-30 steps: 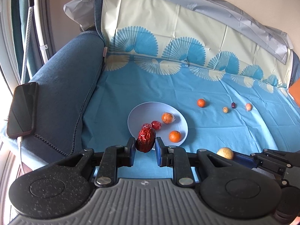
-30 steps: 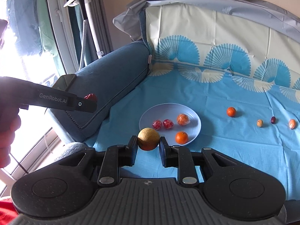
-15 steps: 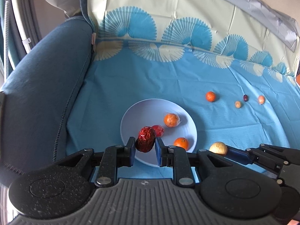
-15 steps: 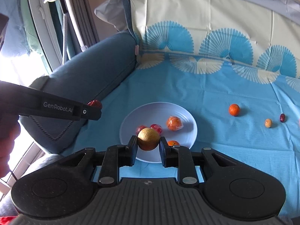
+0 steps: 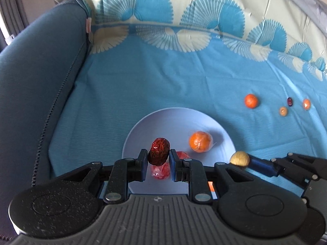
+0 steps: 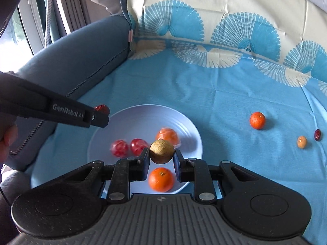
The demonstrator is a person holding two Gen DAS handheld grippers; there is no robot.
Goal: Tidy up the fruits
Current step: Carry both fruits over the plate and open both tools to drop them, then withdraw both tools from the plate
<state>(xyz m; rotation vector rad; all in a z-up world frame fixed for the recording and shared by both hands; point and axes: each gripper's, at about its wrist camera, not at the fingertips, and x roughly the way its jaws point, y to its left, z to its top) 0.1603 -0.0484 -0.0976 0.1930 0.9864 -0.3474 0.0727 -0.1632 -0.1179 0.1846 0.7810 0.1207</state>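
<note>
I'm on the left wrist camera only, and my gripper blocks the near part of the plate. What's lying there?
Observer: A bare mandarin lies on the plate near its front rim, below the right gripper.
Operator: And the red bits behind my date?
Observer: Two red wrapped fruits side by side, left of the wrapped orange.
Operator: How is the right gripper holding its fruit?
Observer: Its jaws press both sides of the round tan fruit.
</note>
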